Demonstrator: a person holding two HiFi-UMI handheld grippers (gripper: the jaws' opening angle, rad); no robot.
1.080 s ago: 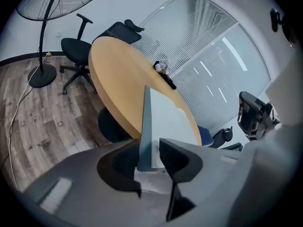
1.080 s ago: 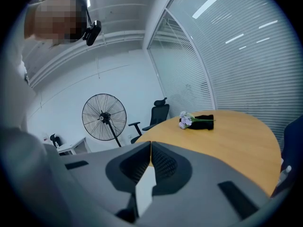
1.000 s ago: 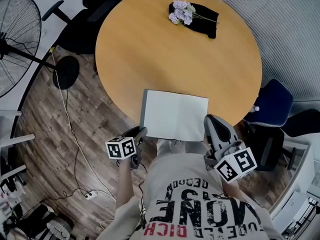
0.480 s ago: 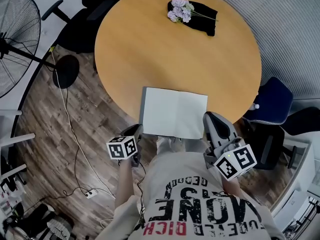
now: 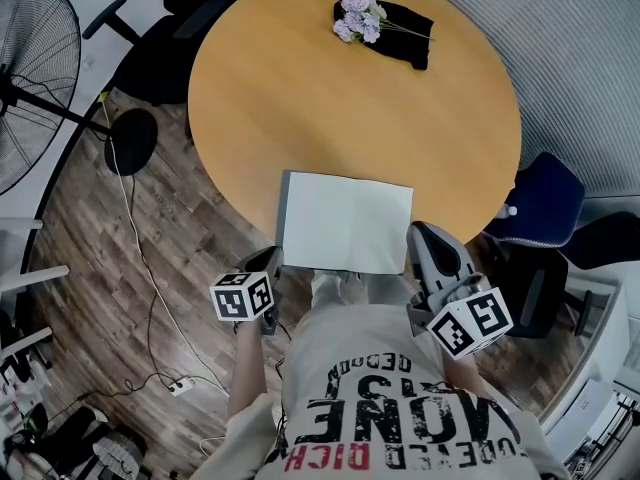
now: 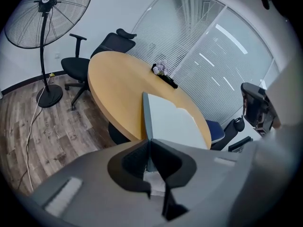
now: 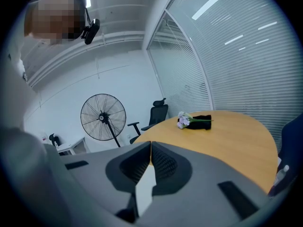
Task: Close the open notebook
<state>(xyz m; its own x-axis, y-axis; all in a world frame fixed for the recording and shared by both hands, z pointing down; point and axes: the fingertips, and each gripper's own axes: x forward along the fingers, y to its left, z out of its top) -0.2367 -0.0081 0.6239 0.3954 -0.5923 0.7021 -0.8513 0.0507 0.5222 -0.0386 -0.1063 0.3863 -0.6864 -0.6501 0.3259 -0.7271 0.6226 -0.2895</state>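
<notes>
Because the notebook (image 5: 347, 223) lies spread flat with its white pages up, the closing has not really begun, and the step in hand looks like taking hold of its left cover. Well to the left of the notebook, off the surface (image 5: 300, 98), a pedestal fan (image 5: 35, 78) stands on the wood floor and has no part in the job. At the notebook's near left corner sits the left tool (image 5: 273, 262). Its jaws have just been closing and now stand nearly together. In the left gripper view the notebook's grey left edge runs straight down into them, so I judge them pinched on that corner of the cover. The notebook itself rests at the near rim of the round wooden surface, and its near corners seem to reach a little over the rim toward the person. Far beyond the notebook, toward the far side of the surface, purple flowers (image 5: 357, 18) lie on a black cloth (image 5: 405, 33), well apart from it. Just beside the notebook's near right corner hangs the right tool (image 5: 420, 238), jaws pressed together with nothing between them. As far as can be told, it is not touching the pages. The next move, as I read it, calls for lifting the pinched left cover and swinging it over the spine onto the right half, without dragging the whole notebook off the rim. The right tool may have to steady the right half or clear the path of the cover.
</notes>
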